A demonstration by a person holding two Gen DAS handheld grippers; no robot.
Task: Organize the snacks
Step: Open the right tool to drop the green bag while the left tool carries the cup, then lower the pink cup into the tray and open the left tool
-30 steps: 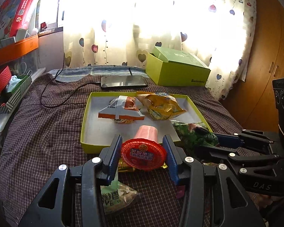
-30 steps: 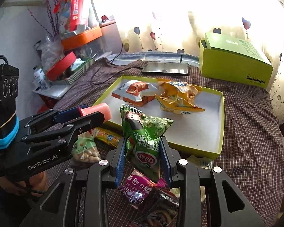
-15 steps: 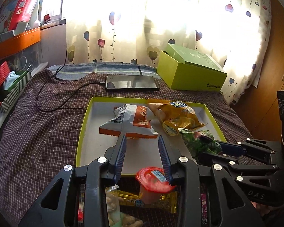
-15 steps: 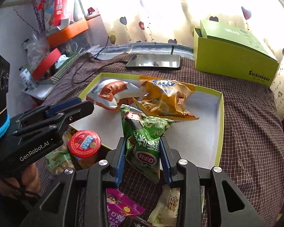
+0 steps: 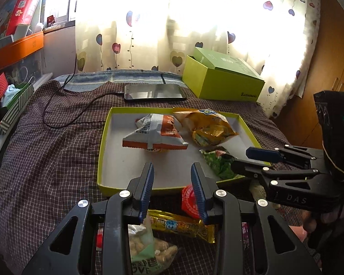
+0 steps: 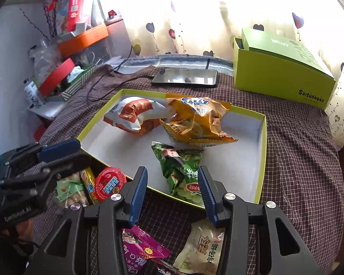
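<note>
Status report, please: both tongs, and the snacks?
Left tongs open, empty. Right tongs opening, green bag released in tray. Red-lid cup outside tray.

3 snack bags in tray (image 6: 262,137) ahead of jaws; 1 red-lid cup (image 6: 110,183), 1 gold bar (image 5: 183,225), 1 peanut bag (image 5: 146,249), 2 more pkts under them.

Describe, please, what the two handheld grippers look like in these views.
Both are matte black plastic frames with silver screw heads and ribbed blue finger pads. The left gripper carries white "GenRobot.AI" lettering and a blue band; the right gripper is embossed "DAS" and shows a small green light.
</note>
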